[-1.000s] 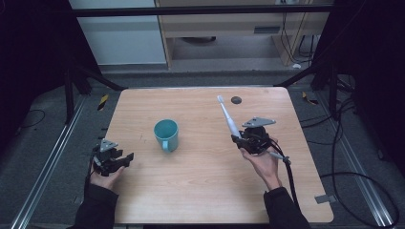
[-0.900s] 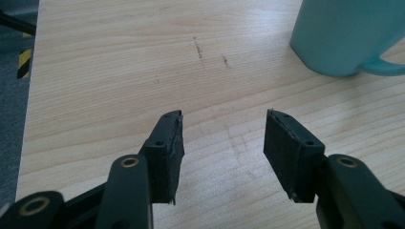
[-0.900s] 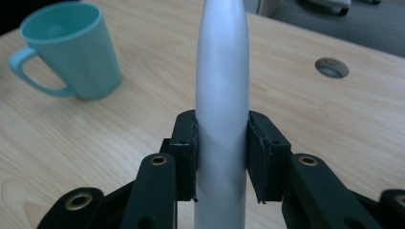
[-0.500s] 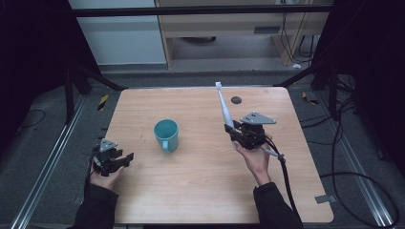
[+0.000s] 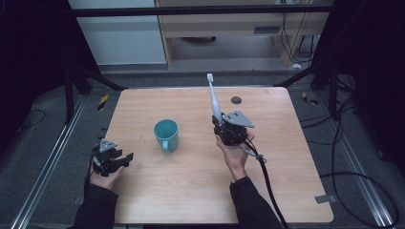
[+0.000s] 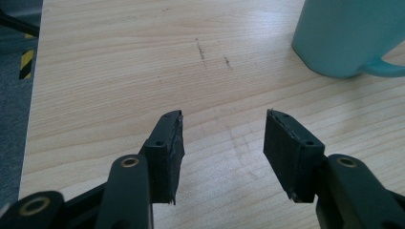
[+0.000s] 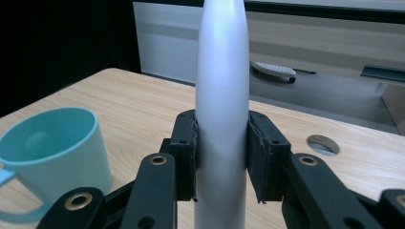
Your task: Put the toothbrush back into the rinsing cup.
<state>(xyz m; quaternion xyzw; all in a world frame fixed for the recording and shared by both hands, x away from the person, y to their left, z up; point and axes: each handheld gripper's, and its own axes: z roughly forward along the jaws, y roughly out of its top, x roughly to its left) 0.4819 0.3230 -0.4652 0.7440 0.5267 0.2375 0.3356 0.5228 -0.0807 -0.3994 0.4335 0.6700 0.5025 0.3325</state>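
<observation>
One teal mug (image 5: 166, 135) stands near the table's (image 5: 286, 191) centre, its inside unclear. Your right hand-held gripper (image 5: 224, 129) clamps the white toothbrush (image 5: 213, 98), centre frame, pointing up. Your left hand-held gripper (image 5: 122, 158) gapes empty, lower left.

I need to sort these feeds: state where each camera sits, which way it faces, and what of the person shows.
High view: above the near table edge, looking forward and down; both forearms, left gripper, right gripper.
Left gripper view: along its open jaws across the table.
Right gripper view: along jaws clamping the toothbrush.
All three share the teal mug.
</observation>
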